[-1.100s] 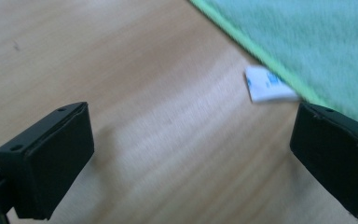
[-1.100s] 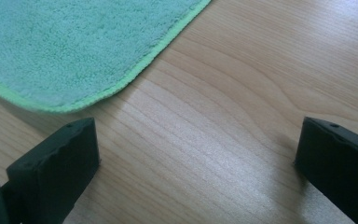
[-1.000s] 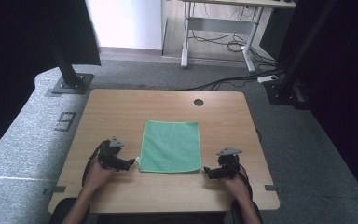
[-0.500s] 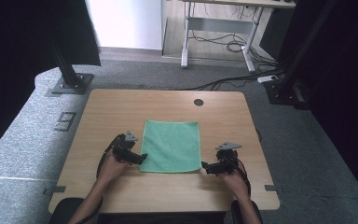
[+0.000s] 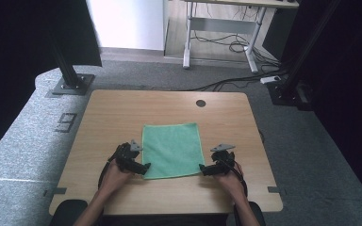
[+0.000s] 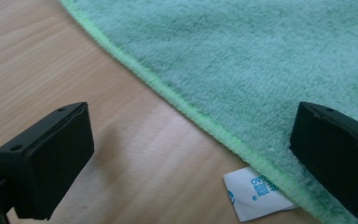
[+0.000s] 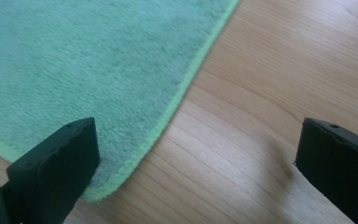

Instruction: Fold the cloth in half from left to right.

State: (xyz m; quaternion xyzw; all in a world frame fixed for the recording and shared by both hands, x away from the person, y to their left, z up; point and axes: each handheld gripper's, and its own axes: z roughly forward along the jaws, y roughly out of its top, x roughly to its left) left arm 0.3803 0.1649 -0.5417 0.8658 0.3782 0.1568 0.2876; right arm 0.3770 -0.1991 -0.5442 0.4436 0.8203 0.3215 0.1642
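Green cloth (image 5: 172, 149) flat on the table (image 5: 122, 113), our two grippers at its near corners.

We have the left gripper (image 5: 143, 168) at the cloth's near-left corner and the right gripper (image 5: 202, 170) at its near-right corner, each about equally close to its own corner. Both stand wide open and empty: in the left gripper view one jaw is over wood, the other over cloth (image 6: 261, 60), with the hem and a white tag (image 6: 254, 193) between them; the right gripper view shows the corner (image 7: 98, 191) just beside one jaw. The cloth runs lengthwise away from us, towards the table's far edge.
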